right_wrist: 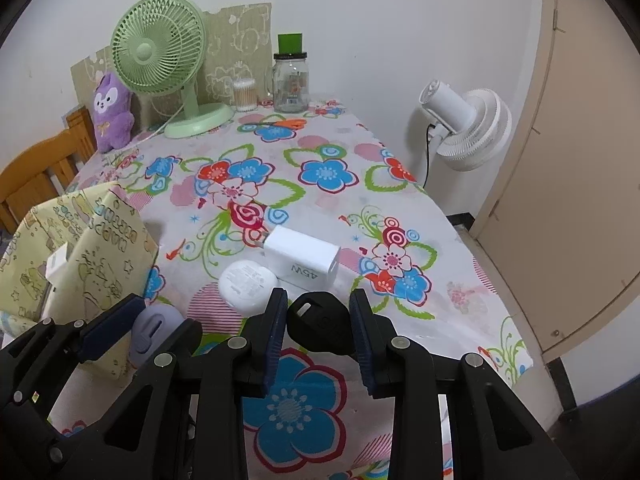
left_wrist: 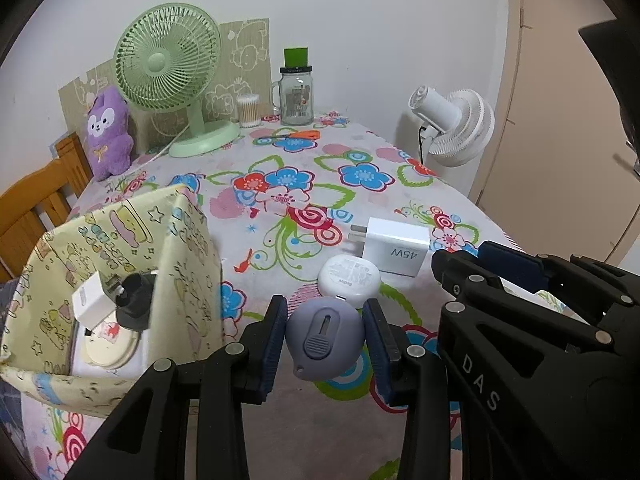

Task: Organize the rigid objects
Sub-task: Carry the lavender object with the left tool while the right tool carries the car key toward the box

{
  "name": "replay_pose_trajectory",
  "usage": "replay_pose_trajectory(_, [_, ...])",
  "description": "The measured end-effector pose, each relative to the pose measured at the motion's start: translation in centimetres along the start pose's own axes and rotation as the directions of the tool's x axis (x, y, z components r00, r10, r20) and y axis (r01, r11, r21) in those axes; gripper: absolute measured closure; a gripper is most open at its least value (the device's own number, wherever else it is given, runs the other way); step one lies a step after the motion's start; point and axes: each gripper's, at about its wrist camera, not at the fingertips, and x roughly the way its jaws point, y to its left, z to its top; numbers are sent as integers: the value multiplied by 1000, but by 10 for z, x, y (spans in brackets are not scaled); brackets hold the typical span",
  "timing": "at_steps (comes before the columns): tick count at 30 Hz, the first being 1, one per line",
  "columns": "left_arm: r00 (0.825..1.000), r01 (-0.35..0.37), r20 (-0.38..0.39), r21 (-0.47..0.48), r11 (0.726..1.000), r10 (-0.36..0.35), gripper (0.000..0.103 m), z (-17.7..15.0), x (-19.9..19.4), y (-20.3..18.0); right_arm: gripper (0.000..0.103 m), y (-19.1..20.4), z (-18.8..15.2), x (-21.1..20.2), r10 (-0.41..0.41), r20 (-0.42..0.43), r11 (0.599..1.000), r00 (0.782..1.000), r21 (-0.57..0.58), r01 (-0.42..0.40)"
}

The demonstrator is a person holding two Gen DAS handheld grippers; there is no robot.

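**Both tongs loaded, box to the left**

Left gripper (left_wrist: 325, 338) clamped on lilac case (left_wrist: 325, 338); right gripper (right_wrist: 319, 326) clamped on black case (right_wrist: 319, 326), both held above the table's near edge. Open patterned box (left_wrist: 188, 248) at the near-left corner, nearer the left hand. Probably next: carry leftward, drop in.

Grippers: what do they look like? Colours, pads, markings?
Both alike: the left gripper and right gripper have black plastic linkage arms with round silver pins, and two fingers faced with dark blue ribbed pads. White letters "DAS" mark the right one's body. No cables or sleeves in view.
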Motion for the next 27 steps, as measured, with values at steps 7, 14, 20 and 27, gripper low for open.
replay_pose_trajectory(7, [1000,2,21,13,1000,-3,63,9,-14,3,68,4,8,-16,-4,23,1000,1000,8,4])
replay_pose_trajectory(14, [999,-1,45,25,1000,0,63,19,-30,9,68,10,17,-34,-7,54,1000,999,3,7])
replay_pose_trajectory(20, [998,-15,58,32,999,13,64,24,-41,18,68,20,25,-44,-1,67,1000,998,-10,1])
replay_pose_trajectory(27, [998,-30,64,20,999,29,63,27,-48,36,68,37,33,-50,16,79,999,997,-38,-13])
